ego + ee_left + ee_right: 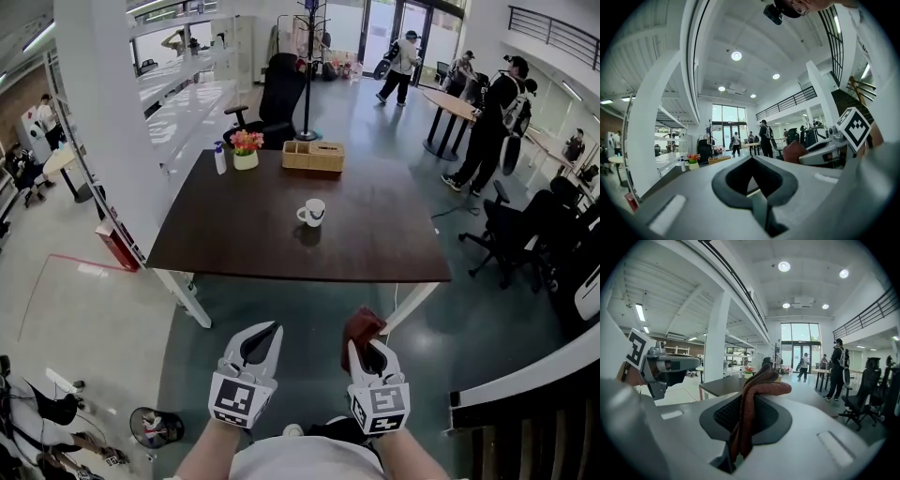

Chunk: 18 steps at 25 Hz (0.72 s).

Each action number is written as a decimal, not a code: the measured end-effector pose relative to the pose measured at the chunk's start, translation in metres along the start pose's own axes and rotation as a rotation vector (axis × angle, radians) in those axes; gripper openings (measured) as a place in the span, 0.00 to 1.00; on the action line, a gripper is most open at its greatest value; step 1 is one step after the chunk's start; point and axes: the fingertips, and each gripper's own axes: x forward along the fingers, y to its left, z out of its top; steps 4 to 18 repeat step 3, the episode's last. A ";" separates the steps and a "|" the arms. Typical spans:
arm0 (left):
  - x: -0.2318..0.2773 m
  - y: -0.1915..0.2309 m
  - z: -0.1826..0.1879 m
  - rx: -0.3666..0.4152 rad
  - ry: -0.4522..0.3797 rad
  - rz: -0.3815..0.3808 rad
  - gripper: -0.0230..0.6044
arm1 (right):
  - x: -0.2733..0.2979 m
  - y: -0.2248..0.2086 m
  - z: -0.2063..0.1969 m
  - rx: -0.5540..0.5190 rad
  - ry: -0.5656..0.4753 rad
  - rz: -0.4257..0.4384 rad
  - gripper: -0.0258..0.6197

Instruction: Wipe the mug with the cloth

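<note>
A white mug [312,213] stands near the middle of the dark brown table [244,234], far ahead of both grippers. My right gripper [366,343] is shut on a dark red cloth [360,327], which bunches up out of its tip; in the right gripper view the cloth [752,399] is pinched between the jaws. My left gripper [262,337] is shut and holds nothing; in the left gripper view its jaws [754,187] meet with only a gap further back. Both grippers hang over the floor, short of the table's near edge.
At the table's far side stand a flower pot [246,150], a spray bottle [220,159] and a wooden box [313,156]. A white column [103,103] rises at the left. Office chairs [506,234] and several people [487,127] are to the right.
</note>
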 end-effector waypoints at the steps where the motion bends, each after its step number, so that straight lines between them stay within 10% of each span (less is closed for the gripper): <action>1: -0.001 0.000 -0.001 -0.002 0.001 0.002 0.04 | 0.000 0.002 0.000 -0.006 0.002 0.004 0.16; 18: -0.003 0.001 -0.002 -0.007 0.001 0.007 0.04 | 0.000 0.005 -0.002 -0.020 0.006 0.012 0.16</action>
